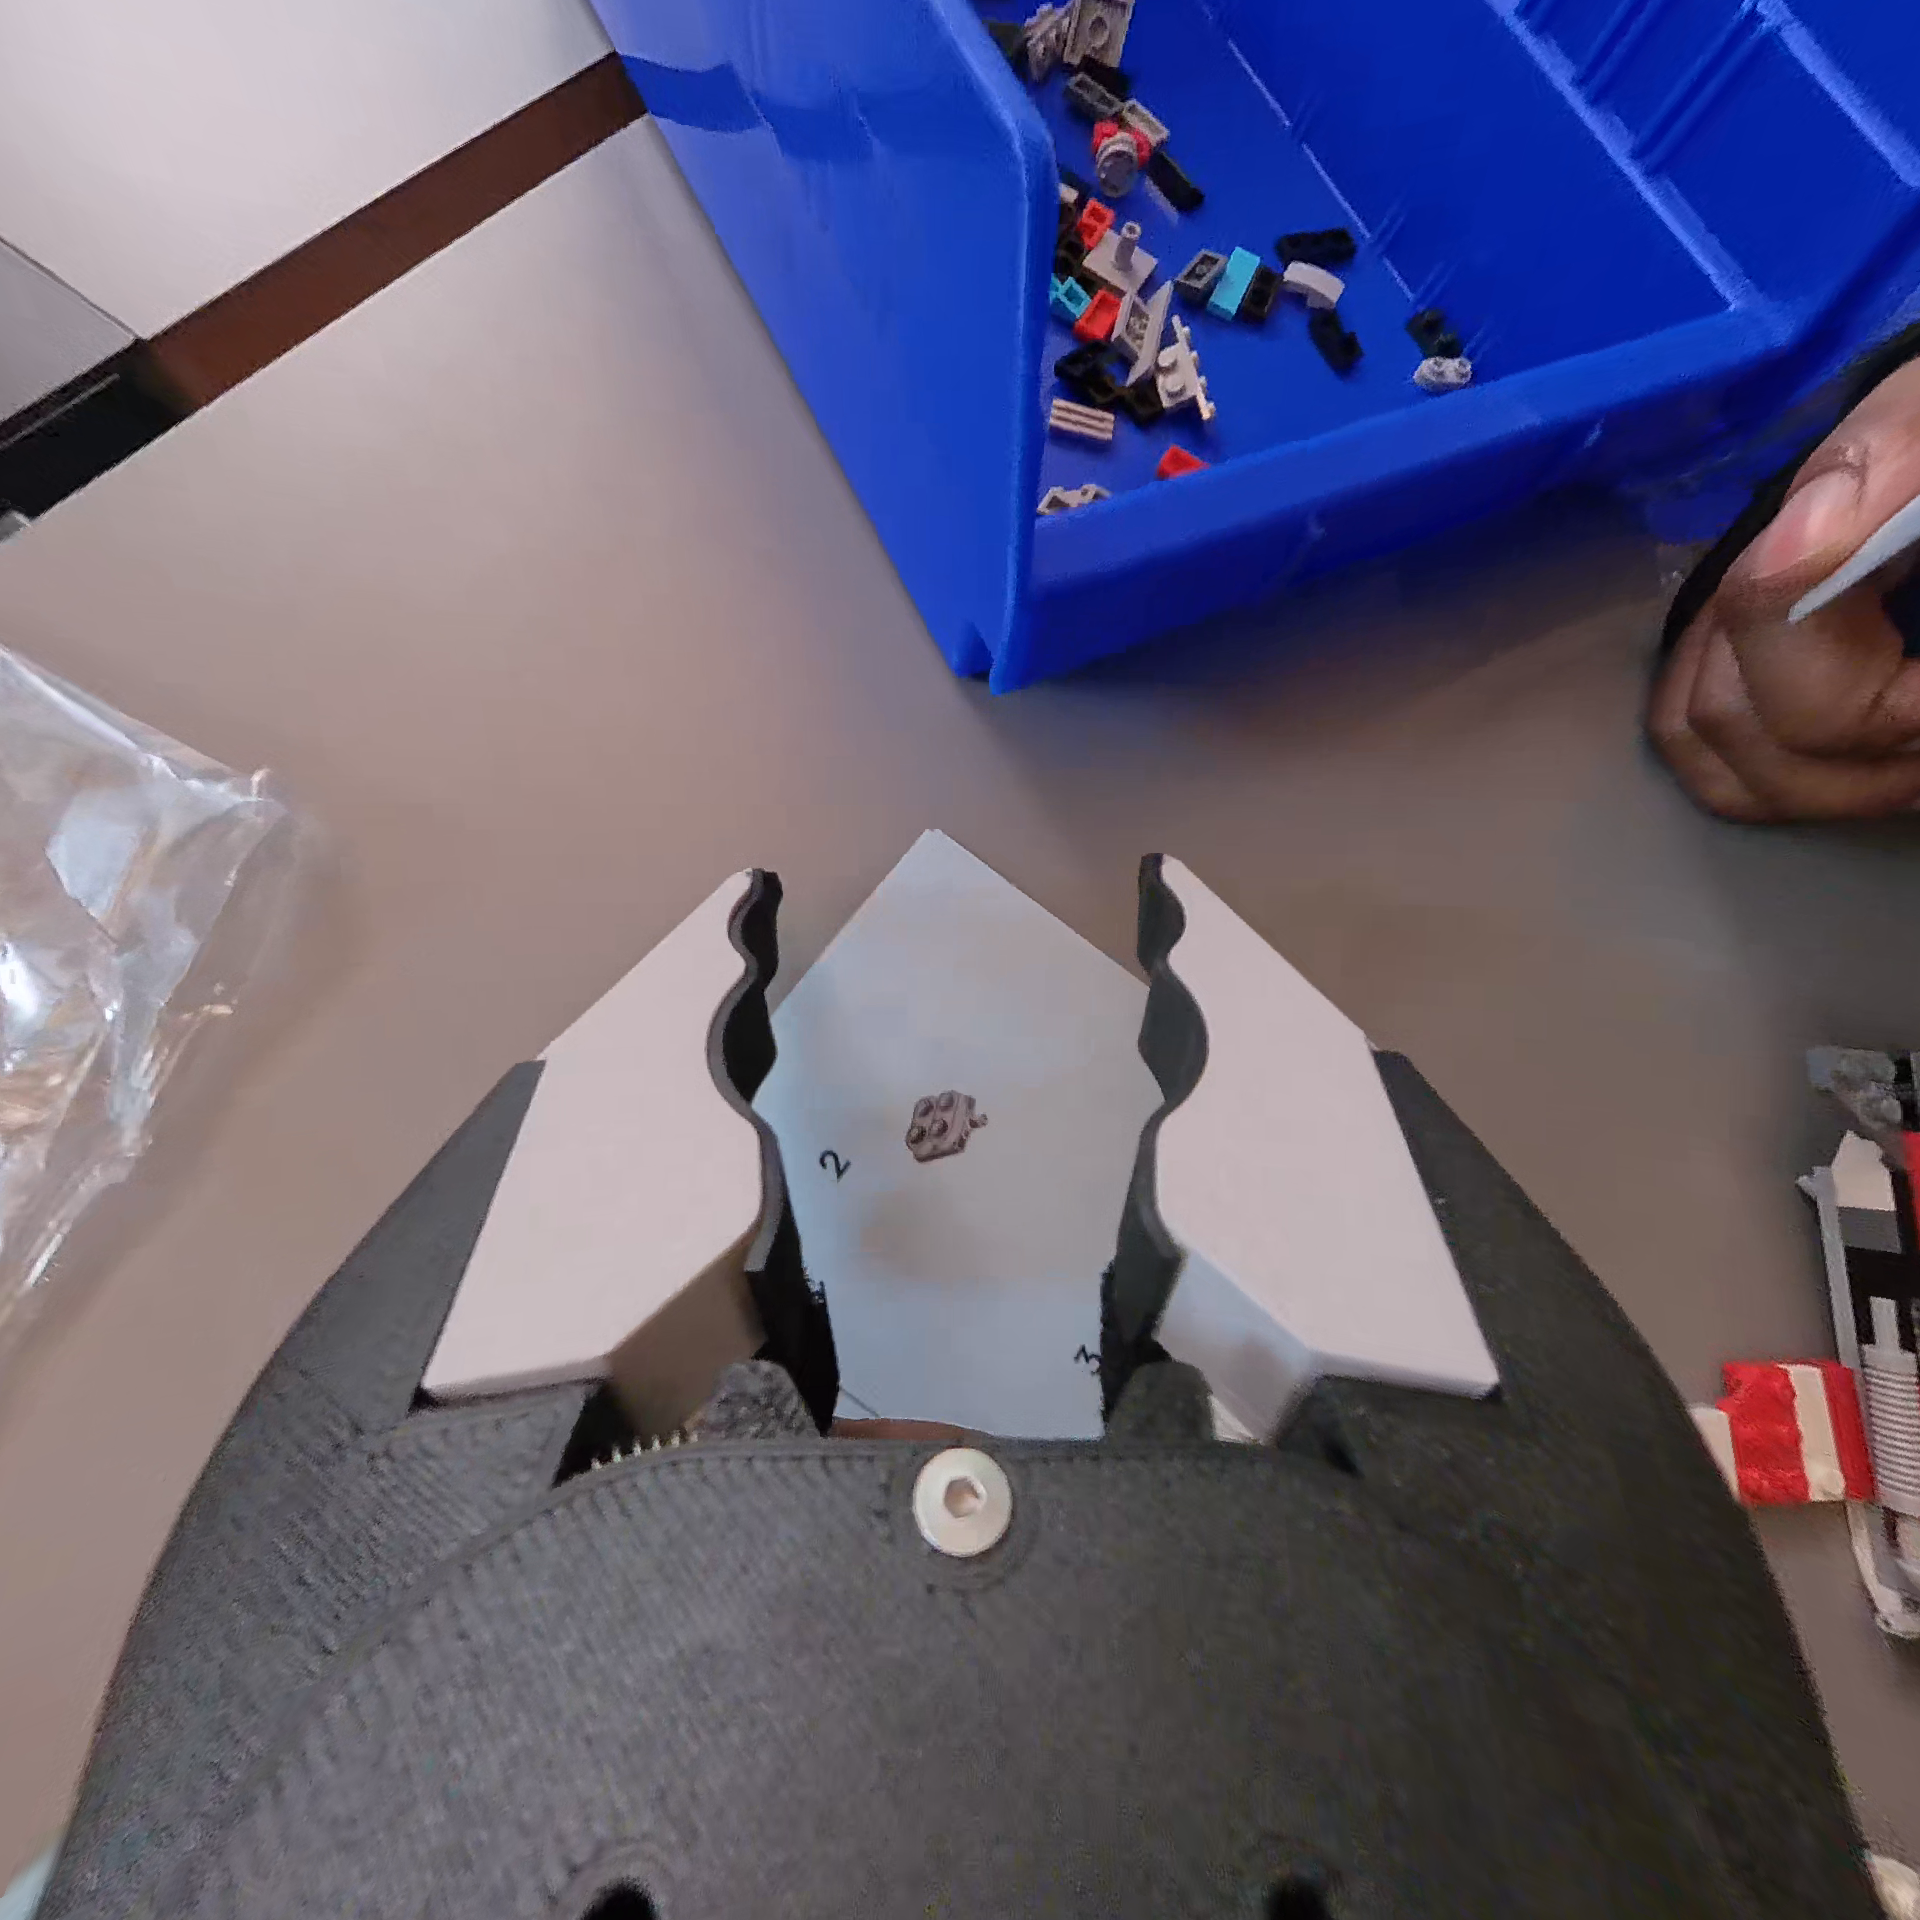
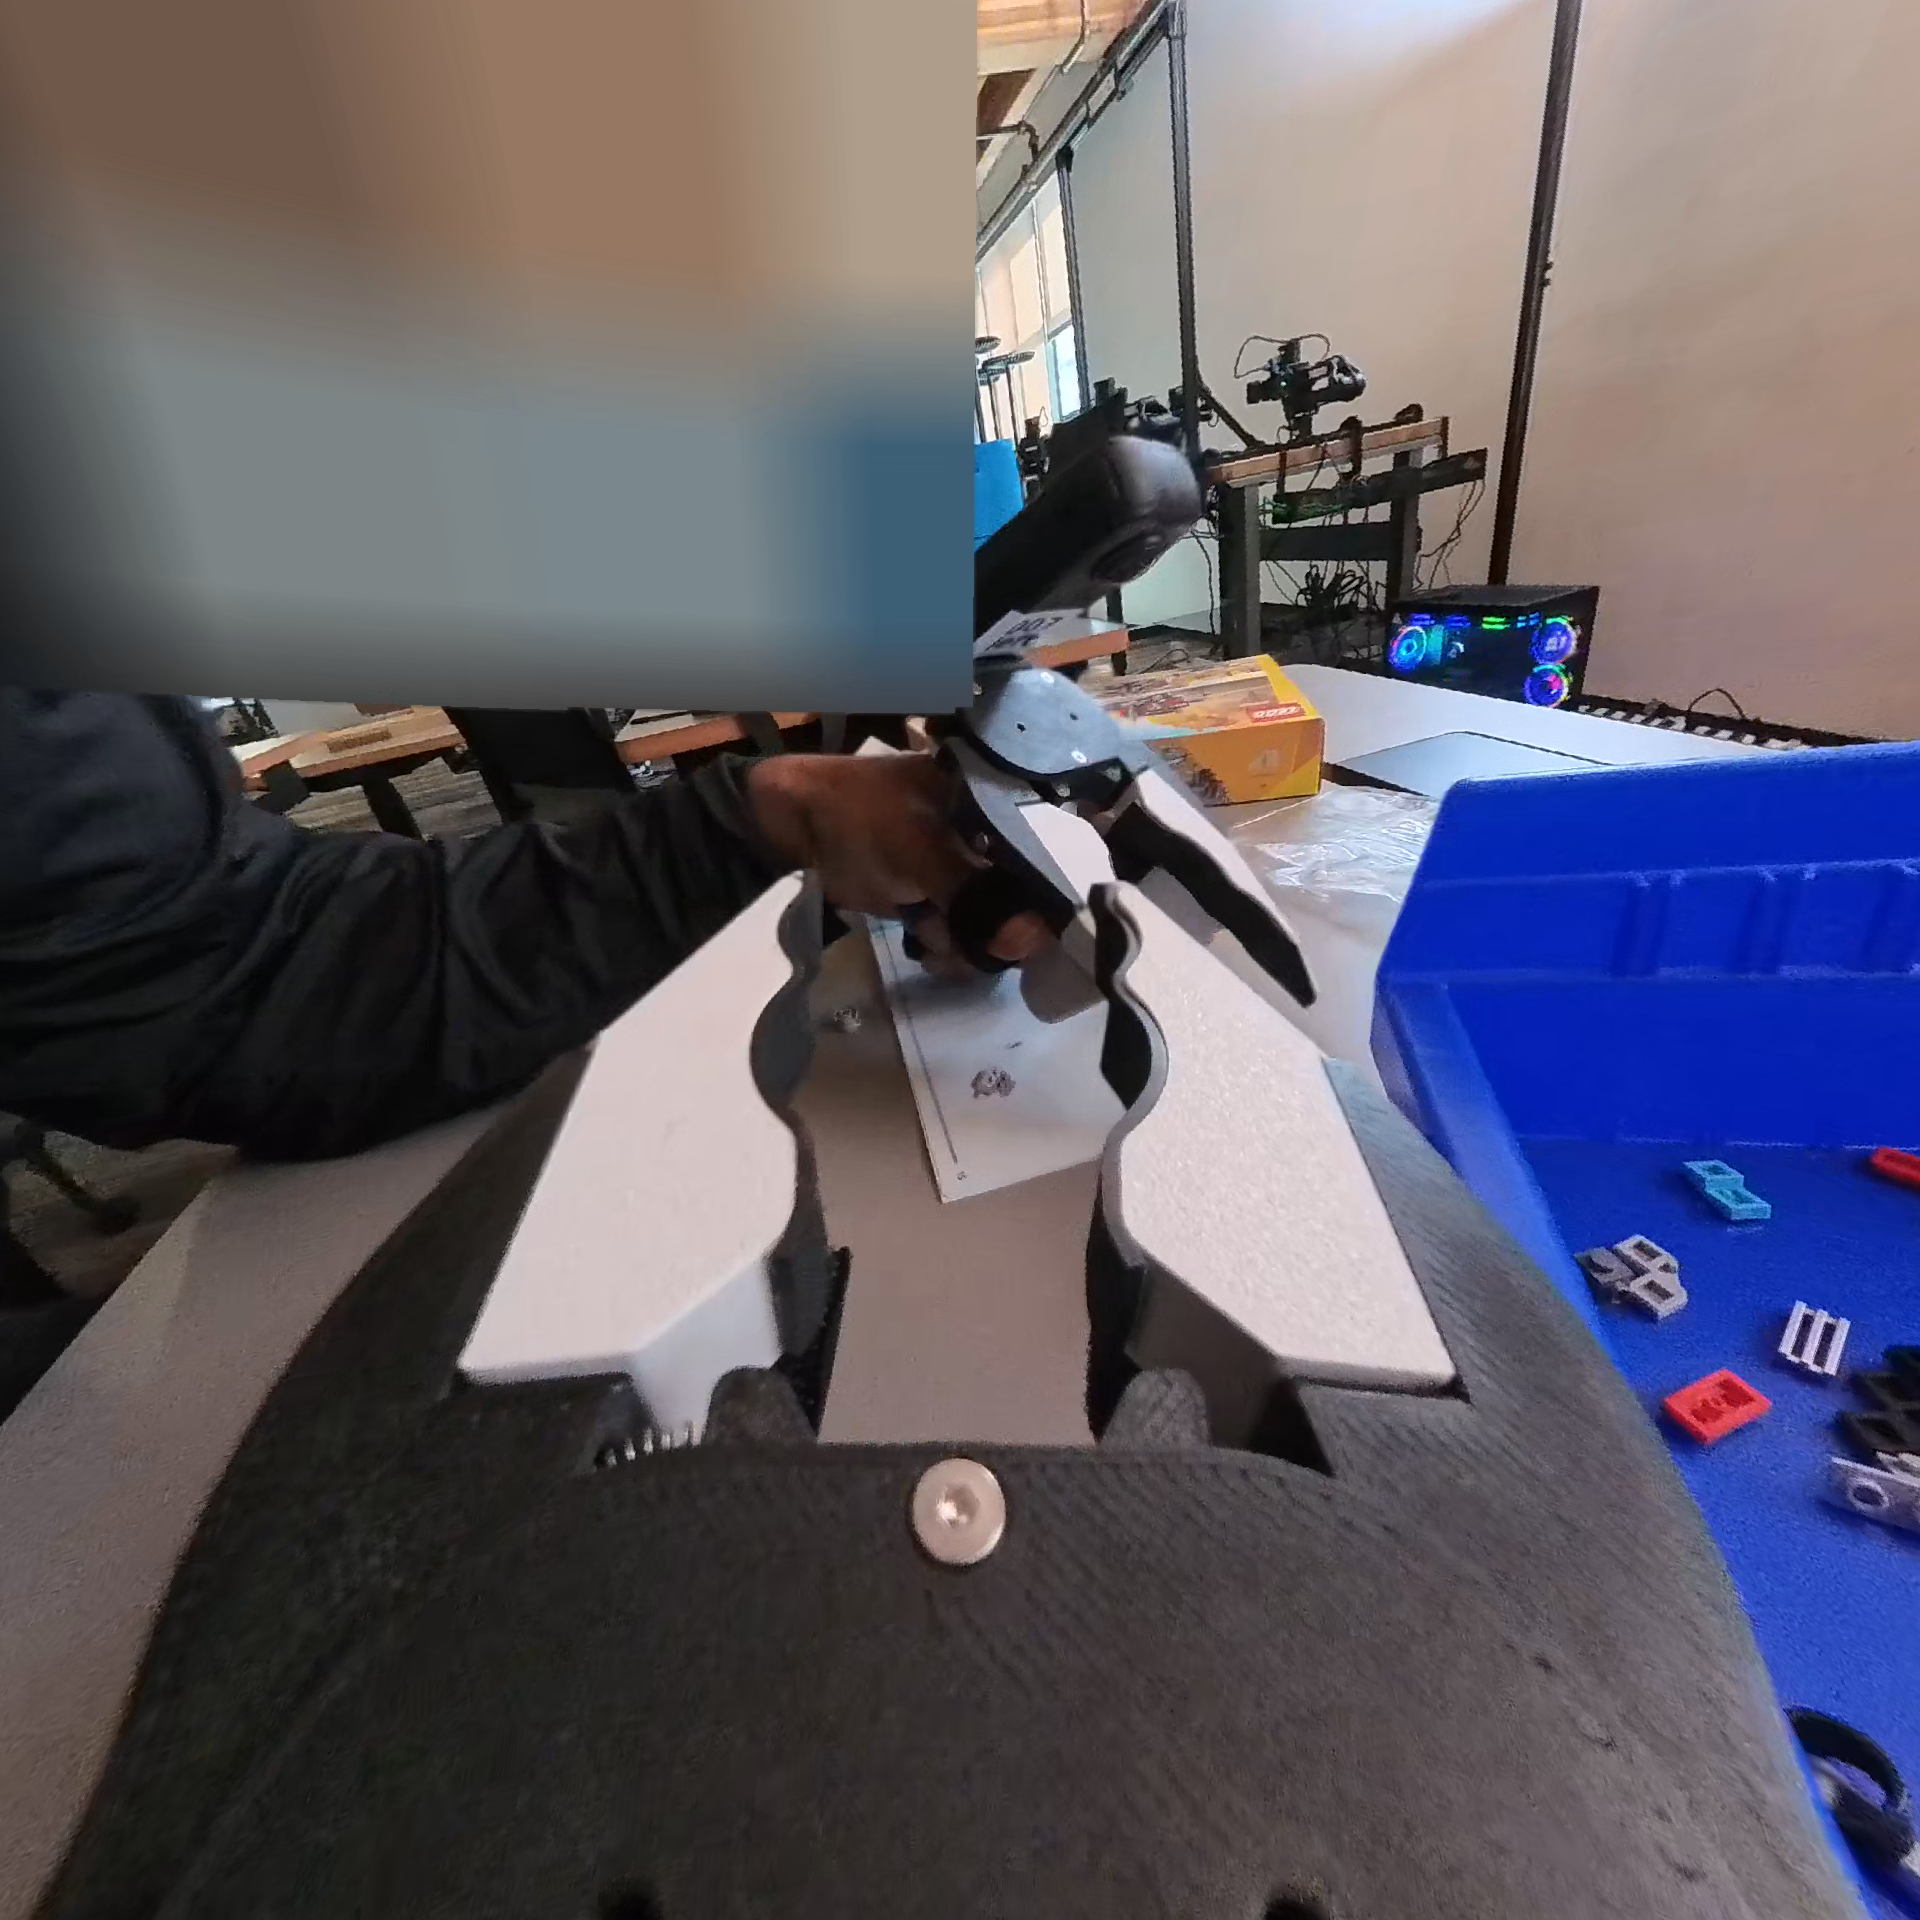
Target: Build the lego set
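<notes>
My left gripper (image 1: 956, 878) is open and empty, hovering over a white instruction page (image 1: 966, 977). A small grey studded piece (image 1: 943, 1124) shows on the page between the fingers; I cannot tell if it is printed or real. My right gripper (image 2: 951, 904) is open and empty, low over the table, pointing at the same page (image 2: 997, 1132). The left gripper (image 2: 1205, 914) and the hand (image 2: 873, 831) holding it show beyond it. A partly built red, white and grey model (image 1: 1860, 1382) lies at the right edge.
A blue bin (image 1: 935, 364) holding several loose pieces stands behind the page; it also shows at the right (image 2: 1662, 935). A clear plastic bag (image 1: 104, 987) lies at the left. A yellow box (image 2: 1236, 738) sits farther back. A hand (image 1: 1808, 675) is by the bin.
</notes>
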`<state>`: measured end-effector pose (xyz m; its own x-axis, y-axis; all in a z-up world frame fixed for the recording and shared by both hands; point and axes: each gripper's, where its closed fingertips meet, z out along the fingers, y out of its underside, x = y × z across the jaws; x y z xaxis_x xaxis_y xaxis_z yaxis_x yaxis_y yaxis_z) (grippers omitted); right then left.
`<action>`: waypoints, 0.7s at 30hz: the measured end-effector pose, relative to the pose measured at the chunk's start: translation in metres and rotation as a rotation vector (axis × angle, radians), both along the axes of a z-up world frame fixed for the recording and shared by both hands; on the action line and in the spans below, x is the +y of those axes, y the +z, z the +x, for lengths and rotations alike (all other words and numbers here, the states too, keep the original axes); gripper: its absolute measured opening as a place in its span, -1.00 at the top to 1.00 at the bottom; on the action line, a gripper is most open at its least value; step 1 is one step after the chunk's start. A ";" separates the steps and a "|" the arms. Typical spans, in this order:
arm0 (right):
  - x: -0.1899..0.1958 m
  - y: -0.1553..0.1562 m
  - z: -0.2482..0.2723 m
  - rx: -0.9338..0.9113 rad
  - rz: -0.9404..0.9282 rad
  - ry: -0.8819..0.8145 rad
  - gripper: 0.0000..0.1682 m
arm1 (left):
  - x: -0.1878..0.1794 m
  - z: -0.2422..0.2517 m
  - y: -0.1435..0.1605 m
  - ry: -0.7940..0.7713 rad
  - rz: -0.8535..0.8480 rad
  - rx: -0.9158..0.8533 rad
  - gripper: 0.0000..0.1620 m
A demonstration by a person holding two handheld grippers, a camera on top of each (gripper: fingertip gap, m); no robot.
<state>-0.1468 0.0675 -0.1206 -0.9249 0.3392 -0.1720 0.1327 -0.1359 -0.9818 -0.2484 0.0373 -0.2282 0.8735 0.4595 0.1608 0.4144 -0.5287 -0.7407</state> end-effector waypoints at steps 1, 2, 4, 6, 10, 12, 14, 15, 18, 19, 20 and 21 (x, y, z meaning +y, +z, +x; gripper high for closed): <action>0.001 0.001 0.001 0.001 -0.004 -0.007 0.37 | -0.002 0.002 -0.001 0.008 -0.002 0.003 0.10; 0.002 0.001 0.001 0.000 -0.010 -0.016 0.37 | -0.006 0.003 -0.001 0.017 -0.015 0.015 0.10; 0.003 0.002 0.000 0.003 -0.015 -0.027 0.36 | -0.009 0.003 0.004 0.025 -0.033 0.043 0.10; 0.002 0.002 -0.001 -0.001 -0.012 -0.027 0.37 | -0.008 0.005 0.011 0.025 -0.016 0.053 0.09; -0.018 0.000 -0.018 -0.021 -0.004 0.023 0.35 | -0.006 0.011 0.016 0.004 0.002 0.057 0.00; -0.026 0.001 -0.024 0.012 0.002 0.021 0.35 | -0.008 0.016 0.014 -0.019 -0.040 0.074 -0.08; -0.033 -0.001 -0.024 0.042 0.032 0.027 0.35 | -0.011 0.022 0.016 -0.049 -0.071 0.127 -0.11; -0.035 -0.002 -0.022 0.055 0.047 0.031 0.35 | -0.012 0.027 0.017 -0.067 -0.080 0.146 -0.12; -0.033 0.002 -0.017 0.100 0.032 0.026 0.35 | -0.014 0.043 0.016 -0.130 -0.097 0.167 -0.18; -0.031 0.003 -0.017 0.092 0.022 0.033 0.35 | -0.014 0.047 0.014 -0.150 -0.101 0.160 -0.21; -0.029 0.004 -0.017 0.084 0.008 0.036 0.35 | -0.014 0.052 0.011 -0.175 -0.107 0.143 -0.23; -0.027 0.005 -0.016 0.077 -0.005 0.039 0.35 | -0.014 0.057 0.008 -0.201 -0.119 0.129 -0.25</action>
<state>-0.1631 0.0408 -0.1156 -0.9479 0.3018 -0.1016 0.0622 -0.1372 -0.9886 -0.1916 0.0231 -0.2203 0.9589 0.2839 -0.0027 0.1985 -0.6773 -0.7084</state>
